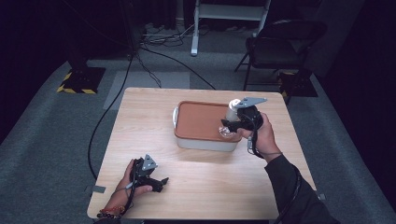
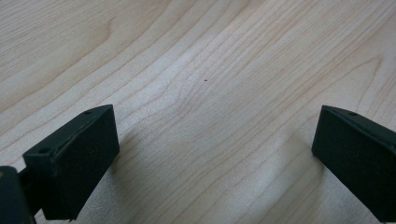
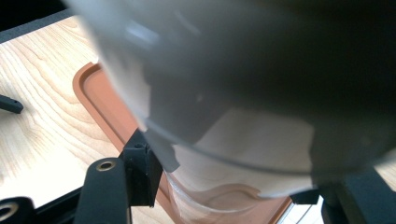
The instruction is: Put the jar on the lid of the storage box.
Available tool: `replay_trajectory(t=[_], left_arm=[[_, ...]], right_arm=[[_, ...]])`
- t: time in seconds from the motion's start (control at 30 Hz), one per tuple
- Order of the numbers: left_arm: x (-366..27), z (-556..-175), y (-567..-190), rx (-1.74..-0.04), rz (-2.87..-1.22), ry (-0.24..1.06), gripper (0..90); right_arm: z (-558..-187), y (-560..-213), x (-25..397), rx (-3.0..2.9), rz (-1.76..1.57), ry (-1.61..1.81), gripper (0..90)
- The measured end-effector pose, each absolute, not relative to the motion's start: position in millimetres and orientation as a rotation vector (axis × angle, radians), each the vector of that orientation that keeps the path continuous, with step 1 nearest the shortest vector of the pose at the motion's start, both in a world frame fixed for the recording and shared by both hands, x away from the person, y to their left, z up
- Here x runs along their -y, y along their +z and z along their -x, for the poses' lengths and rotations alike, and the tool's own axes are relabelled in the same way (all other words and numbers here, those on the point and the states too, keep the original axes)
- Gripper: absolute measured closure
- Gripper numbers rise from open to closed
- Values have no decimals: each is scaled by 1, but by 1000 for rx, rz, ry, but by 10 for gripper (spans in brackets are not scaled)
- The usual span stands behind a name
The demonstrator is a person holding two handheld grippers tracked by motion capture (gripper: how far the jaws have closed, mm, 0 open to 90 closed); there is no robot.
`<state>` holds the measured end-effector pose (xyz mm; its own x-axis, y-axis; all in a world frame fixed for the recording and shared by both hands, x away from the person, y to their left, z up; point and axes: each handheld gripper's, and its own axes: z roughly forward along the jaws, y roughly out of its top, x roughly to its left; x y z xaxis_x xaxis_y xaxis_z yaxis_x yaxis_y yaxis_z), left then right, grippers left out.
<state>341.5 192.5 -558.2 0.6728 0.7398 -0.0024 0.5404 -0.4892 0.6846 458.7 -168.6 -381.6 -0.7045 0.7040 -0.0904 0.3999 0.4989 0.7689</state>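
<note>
**Clear cup held over the brown-lidded box**

Right of centre in the high view, the right gripper (image 1: pixel 232 125) is clenched on a clear cup (image 1: pixel 227 129), held just above the right edge of the brown lid (image 1: pixel 201 119) of a white box (image 1: pixel 205 143) that sits mid-table. In the right gripper view the cup (image 3: pixel 219 93) crowds the upper and middle frame, with the lid (image 3: pixel 100 100) showing behind it at lower left. At lower left of the high view, the left gripper (image 1: pixel 159 183) rests on the wooden table (image 1: pixel 140 116) with its jaws spread wide and nothing between them; the left gripper view confirms bare wood (image 2: pixel 205 79) there.

The step looks like carrying or setting the cup on the lid. The next move likely calls for lowering it level and loosening the grip only once it stands steady.

The cup is blurred up close; its contents, whether it touches the lid, and its whitish top are hard to make out.
</note>
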Motion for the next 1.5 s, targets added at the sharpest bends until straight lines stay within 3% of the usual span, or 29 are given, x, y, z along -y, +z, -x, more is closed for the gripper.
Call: replay_trajectory(t=[1.5], left_arm=[[-192, -341, -558, -981, -2216, 385, 5]], right_arm=[[-486, -401, 164, -2338, -1024, 1094, 402]])
